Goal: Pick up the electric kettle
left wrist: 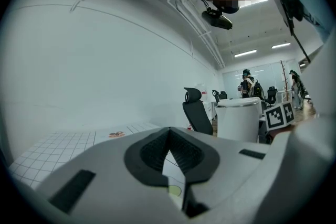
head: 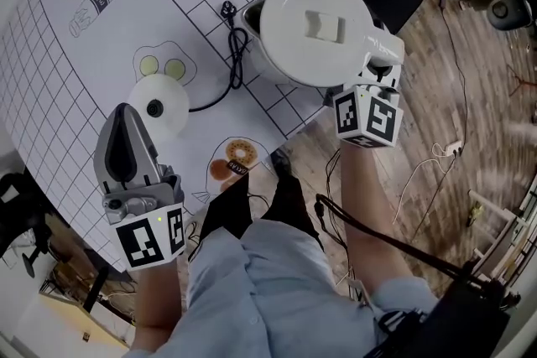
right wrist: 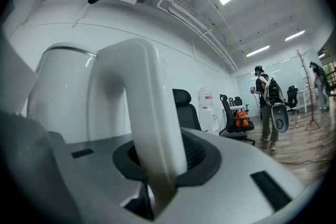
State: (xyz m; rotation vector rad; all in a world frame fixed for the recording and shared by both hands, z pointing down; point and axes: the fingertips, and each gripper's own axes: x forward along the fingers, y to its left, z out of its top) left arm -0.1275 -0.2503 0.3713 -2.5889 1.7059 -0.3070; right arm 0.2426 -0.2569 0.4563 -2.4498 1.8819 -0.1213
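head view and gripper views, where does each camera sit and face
Head view: on the person's head, facing steeply down at kettle and gridded table; left tool, right tool, forearms, legs show.
Left gripper view: on the left tool, looking level across the table; its shut jaws show.
Right gripper view: on the right tool, facing the handle it clamps.
Shared: the kettle is in all three.

A: Count on the tabletop?
B: One white plastic electric kettle (head: 315, 29). One round white kettle base (head: 158, 103). One black power cord (head: 233, 67). One white gridded table mat (head: 50, 63).
A: Tools?
B: Two grey two-jaw grippers: left gripper (head: 126, 113), right gripper (head: 375, 81).
A: Background?
B: Two people: nearer person (right wrist: 269, 105), farther person (right wrist: 318, 81).
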